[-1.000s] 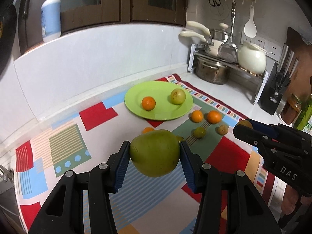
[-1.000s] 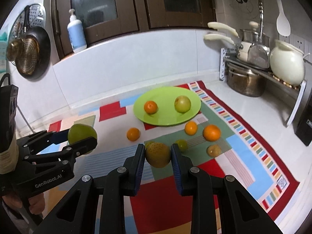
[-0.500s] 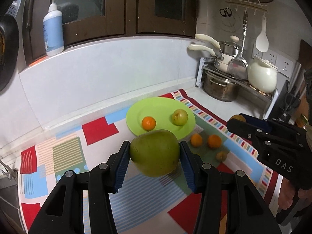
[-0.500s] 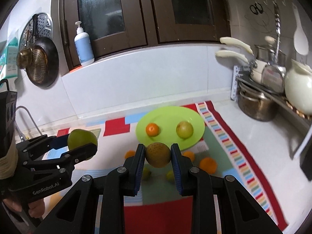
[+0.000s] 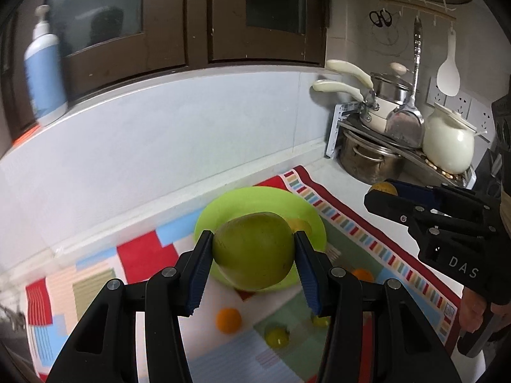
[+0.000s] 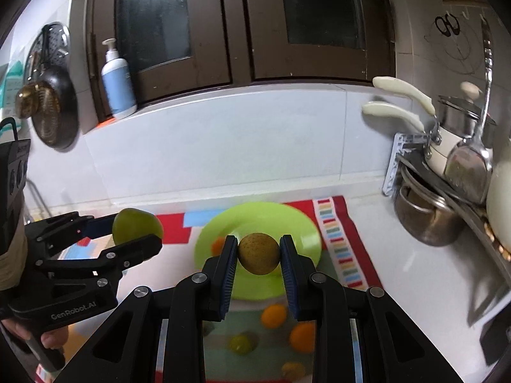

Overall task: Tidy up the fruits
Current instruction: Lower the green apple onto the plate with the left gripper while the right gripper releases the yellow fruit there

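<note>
My left gripper [image 5: 253,257] is shut on a large green pear [image 5: 254,250] and holds it in the air in front of the green plate [image 5: 274,199]. It also shows in the right wrist view [image 6: 137,234]. My right gripper [image 6: 258,253] is shut on a small brown round fruit [image 6: 258,252], raised above the plate [image 6: 281,217]. An orange [image 6: 218,244] lies on the plate, partly hidden. Several oranges [image 6: 274,316] and small green fruits [image 6: 241,343] lie on the patterned mat [image 5: 140,255] below.
A rack with pots [image 5: 367,156], pans and a white jar [image 5: 448,143] stands at the right. A soap bottle [image 6: 118,83] sits on the ledge under dark cabinets. A strainer [image 6: 52,108] hangs at the left wall.
Both grippers have risen and moved forward toward the plate with their fruits still held. The loose fruits on the mat now sit lower in both views.
</note>
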A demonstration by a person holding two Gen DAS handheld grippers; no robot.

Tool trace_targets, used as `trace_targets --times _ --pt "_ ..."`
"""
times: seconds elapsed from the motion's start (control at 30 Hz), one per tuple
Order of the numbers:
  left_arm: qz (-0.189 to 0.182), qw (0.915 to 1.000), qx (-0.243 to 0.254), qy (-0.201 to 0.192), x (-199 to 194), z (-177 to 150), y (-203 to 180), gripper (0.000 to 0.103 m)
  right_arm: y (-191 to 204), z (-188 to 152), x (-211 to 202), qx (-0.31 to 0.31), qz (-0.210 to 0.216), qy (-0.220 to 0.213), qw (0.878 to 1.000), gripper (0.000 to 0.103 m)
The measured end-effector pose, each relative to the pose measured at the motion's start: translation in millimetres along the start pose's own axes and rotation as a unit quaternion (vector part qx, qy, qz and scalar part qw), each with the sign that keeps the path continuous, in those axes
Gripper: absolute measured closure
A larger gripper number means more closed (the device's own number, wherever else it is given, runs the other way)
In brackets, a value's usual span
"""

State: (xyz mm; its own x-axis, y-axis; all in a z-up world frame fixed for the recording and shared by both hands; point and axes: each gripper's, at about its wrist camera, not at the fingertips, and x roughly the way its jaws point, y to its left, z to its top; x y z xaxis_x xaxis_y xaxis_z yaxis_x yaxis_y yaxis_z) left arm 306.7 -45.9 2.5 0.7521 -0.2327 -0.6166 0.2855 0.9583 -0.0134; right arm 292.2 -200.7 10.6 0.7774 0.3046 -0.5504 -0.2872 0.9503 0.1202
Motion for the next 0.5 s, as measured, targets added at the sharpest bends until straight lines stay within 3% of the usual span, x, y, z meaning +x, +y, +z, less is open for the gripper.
trace_targets --times 0.27,0.5 --pt "-0.001 0.9997 0.009 0.024 55.8 19.2 6.9 0.053 -19.9 24.8 52.9 -0.003 0.006 0.028 1.0 0.075" --pt "-0.001 0.9987 0.001 0.052 107.7 21.5 17.7 0.053 -35.6 23.2 106.9 0.003 0.016 0.065 0.998 0.075"
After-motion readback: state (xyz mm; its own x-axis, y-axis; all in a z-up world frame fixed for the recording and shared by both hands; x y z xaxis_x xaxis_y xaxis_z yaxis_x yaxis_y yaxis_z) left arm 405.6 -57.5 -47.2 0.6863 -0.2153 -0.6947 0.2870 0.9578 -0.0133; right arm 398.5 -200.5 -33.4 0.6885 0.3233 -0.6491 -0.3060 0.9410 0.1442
